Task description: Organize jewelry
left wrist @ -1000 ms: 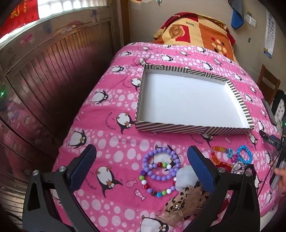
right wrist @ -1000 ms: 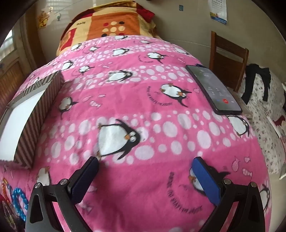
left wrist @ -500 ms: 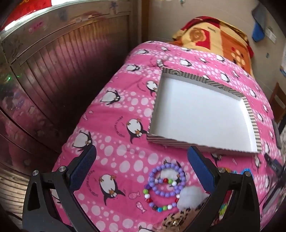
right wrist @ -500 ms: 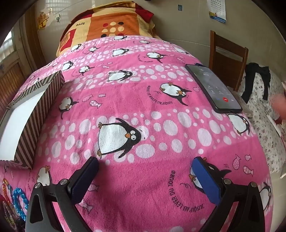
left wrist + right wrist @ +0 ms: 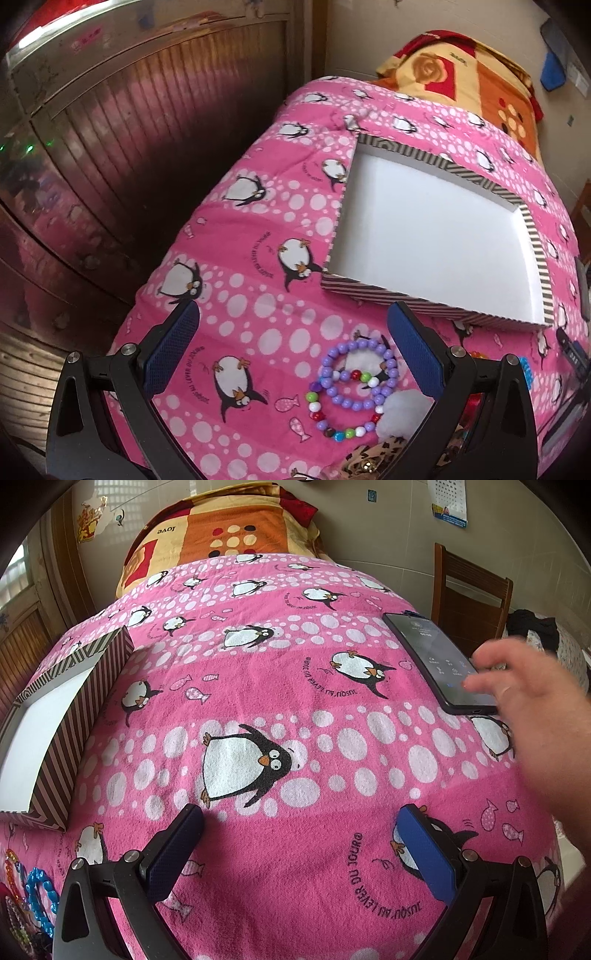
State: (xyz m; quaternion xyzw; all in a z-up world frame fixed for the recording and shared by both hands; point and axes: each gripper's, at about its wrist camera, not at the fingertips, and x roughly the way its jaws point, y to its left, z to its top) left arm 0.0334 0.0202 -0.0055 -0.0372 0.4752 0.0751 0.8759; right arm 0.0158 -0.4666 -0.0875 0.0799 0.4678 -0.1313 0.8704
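A purple bead bracelet point(image 5: 357, 373) and a multicoloured bead bracelet point(image 5: 334, 424) lie on the pink penguin blanket, between my left gripper's fingers and slightly right. My left gripper point(image 5: 293, 332) is open and empty above them. A shallow striped box with a white inside point(image 5: 421, 236) lies beyond; it also shows in the right wrist view point(image 5: 66, 716). A blue bead bracelet point(image 5: 40, 897) and an orange one point(image 5: 11, 871) lie at the lower left of the right wrist view. My right gripper point(image 5: 301, 830) is open and empty over bare blanket.
A white pompom point(image 5: 402, 413) and a leopard-print item point(image 5: 373, 461) lie by the bracelets. A bare hand point(image 5: 532, 709) reaches over a black phone point(image 5: 439, 661) at the bed's right edge. A wooden chair point(image 5: 469, 594) stands behind. A wooden cabinet point(image 5: 110, 147) lines the left.
The left gripper has swung left and back, so the box and bracelets sit further right. A hand has come in over the phone in the right wrist view.
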